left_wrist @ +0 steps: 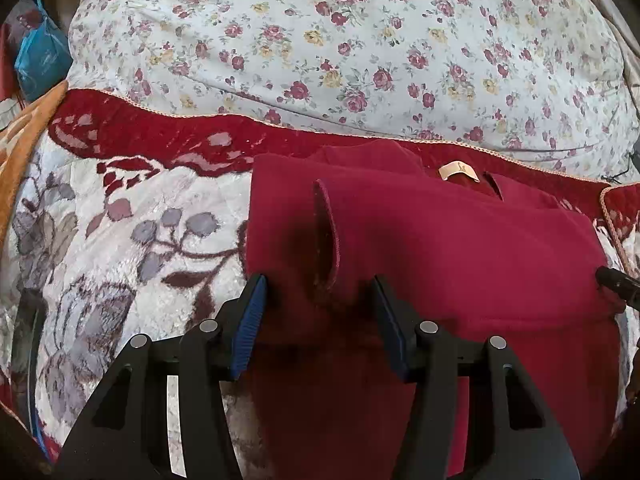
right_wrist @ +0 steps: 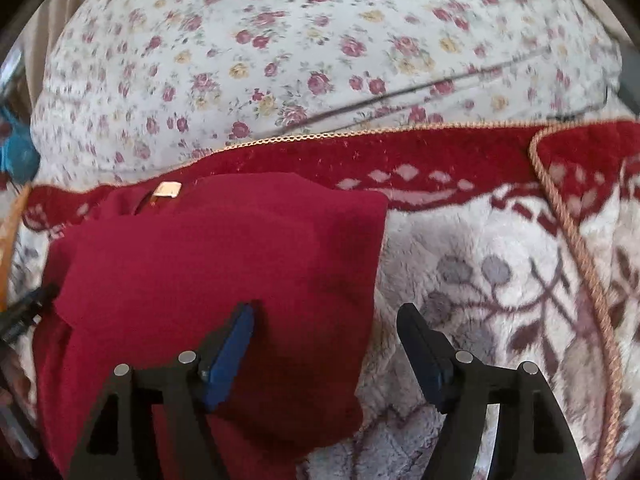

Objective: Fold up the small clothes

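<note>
A small dark red knitted garment point(left_wrist: 460, 248) lies partly folded on a plush floral blanket point(left_wrist: 120, 248). Its sleeve cuff point(left_wrist: 326, 236) is folded across the front and its neck label point(left_wrist: 458, 171) faces up. My left gripper point(left_wrist: 320, 284) is open, its jaws either side of the cuff at the garment's left part. In the right wrist view the garment point(right_wrist: 224, 256) fills the left half, with the label point(right_wrist: 168, 190) at its far edge. My right gripper point(right_wrist: 328, 312) is open over the garment's right edge, holding nothing. Its tip point(left_wrist: 616, 284) shows at the left view's right edge.
A flowered pillow or quilt point(left_wrist: 340, 40) lies beyond the blanket's red border point(right_wrist: 440, 152). A blue bag point(left_wrist: 40, 56) sits at the far left. An orange cloth point(left_wrist: 24, 140) lies at the left edge. A braided cord trim point(right_wrist: 576, 248) curves down the right.
</note>
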A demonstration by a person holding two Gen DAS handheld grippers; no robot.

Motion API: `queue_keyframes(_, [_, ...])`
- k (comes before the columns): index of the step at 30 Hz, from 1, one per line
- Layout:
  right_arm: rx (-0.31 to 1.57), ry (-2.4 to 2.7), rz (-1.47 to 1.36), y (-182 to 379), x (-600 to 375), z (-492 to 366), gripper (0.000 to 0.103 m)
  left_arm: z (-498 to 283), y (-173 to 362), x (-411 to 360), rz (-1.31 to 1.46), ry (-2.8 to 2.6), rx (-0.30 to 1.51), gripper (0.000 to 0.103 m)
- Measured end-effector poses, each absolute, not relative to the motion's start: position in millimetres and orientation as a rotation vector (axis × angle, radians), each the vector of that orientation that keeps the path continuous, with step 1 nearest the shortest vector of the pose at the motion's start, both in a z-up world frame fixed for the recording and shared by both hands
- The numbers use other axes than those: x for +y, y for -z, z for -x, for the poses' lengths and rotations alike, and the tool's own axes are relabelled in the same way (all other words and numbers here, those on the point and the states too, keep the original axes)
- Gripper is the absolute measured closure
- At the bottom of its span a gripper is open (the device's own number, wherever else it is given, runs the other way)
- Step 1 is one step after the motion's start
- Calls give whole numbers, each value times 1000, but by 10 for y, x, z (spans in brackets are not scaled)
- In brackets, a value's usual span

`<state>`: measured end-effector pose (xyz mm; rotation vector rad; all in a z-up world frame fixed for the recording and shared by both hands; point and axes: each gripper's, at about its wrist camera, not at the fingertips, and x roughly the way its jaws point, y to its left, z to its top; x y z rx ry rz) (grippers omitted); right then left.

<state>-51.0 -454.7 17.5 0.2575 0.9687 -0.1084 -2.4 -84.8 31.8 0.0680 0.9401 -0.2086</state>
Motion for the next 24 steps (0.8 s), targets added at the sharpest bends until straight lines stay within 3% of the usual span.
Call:
queue_keyframes(8, [928, 80, -242, -344, -4444, 727, 32, 218, -426, -798, -77, 195, 927, 50])
queue_keyframes(12, [1003, 108, -228, -184, -4429, 685, 32, 333, -479, -783, -79, 196, 921, 50])
queue_keyframes(14, [997, 83, -310, -155, -4512, 716, 44, 418, -503, -750, -74, 195, 914, 50])
queue_keyframes(15, [997, 66, -325, -169, -4525, 727, 61, 457, -505, -724, -68, 197, 919, 50])
queue_keyframes(18, [981, 66, -277, -238, -4466, 791, 77, 542, -505, -642, -51, 195, 932, 50])
queue_keyframes(24, [979, 94, -214, -234, -4451, 856, 81, 713, -493, -411, 14, 180, 955, 50])
